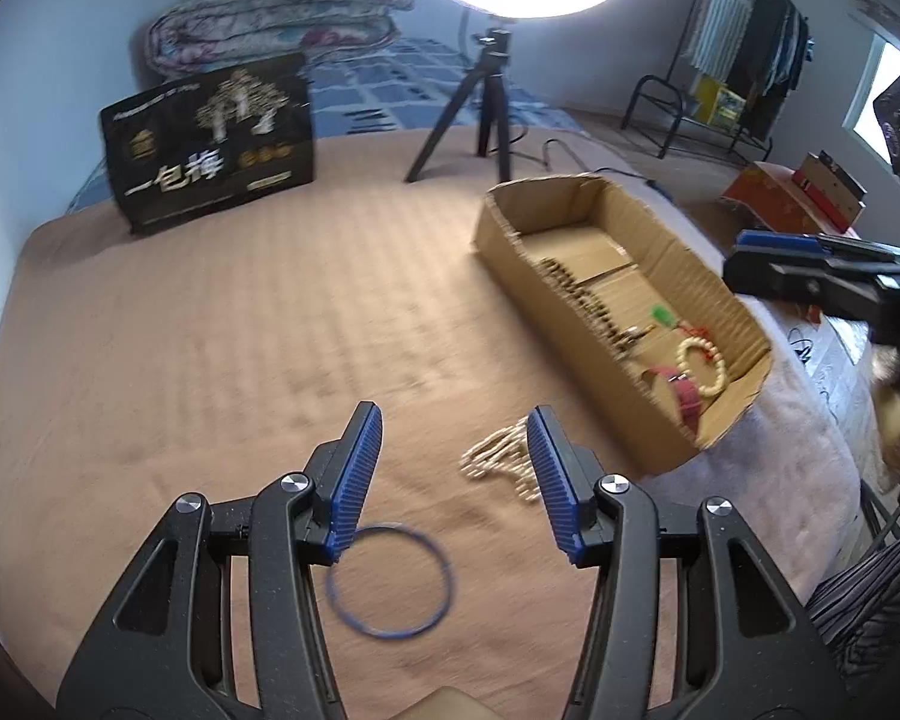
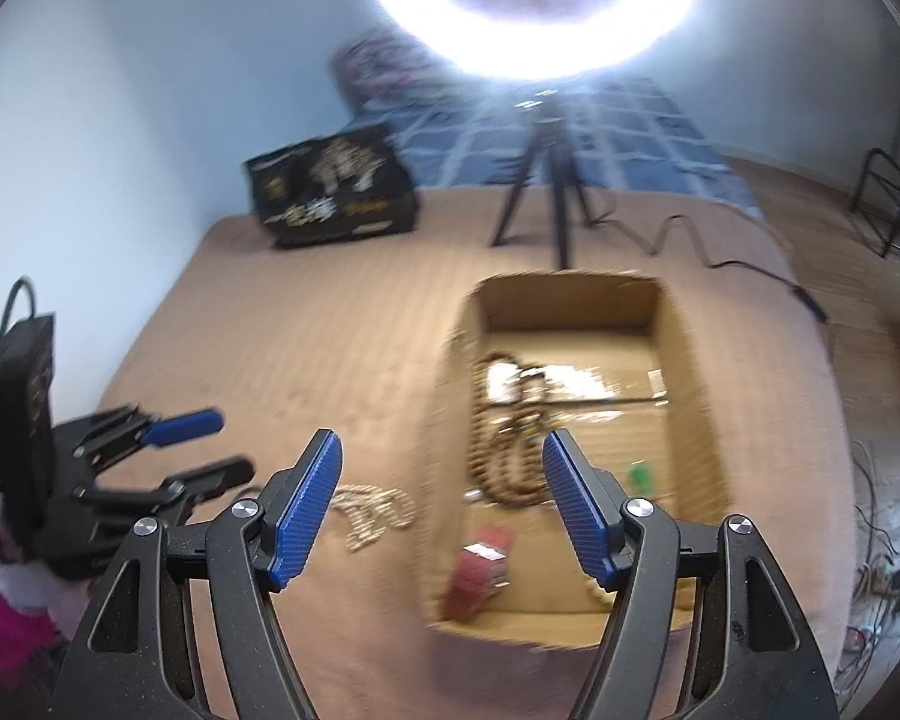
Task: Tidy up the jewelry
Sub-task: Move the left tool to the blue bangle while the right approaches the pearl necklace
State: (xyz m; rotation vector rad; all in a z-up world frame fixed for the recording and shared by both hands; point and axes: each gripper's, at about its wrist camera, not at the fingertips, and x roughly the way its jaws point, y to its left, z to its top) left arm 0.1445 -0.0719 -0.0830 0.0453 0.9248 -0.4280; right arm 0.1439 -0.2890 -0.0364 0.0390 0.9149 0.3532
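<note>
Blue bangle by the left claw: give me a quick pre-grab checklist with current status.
1. Left claw open and empty: ok.
2. Blue bangle lies flat on the brown bed cover, nothing on it: ok.
3. Bangle sits between the fingers: not ok, it lies below the left finger.
4. Pale bead strand apart from the bangle: ok.
5. Cardboard box has bare floor at its far end: ok.
6. Right claw open, over the box, clear of the left: ok.

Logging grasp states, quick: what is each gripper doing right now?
Left gripper: open, holding nothing, above the blue ring.
Right gripper: open, holding nothing, over the cardboard box.
</note>
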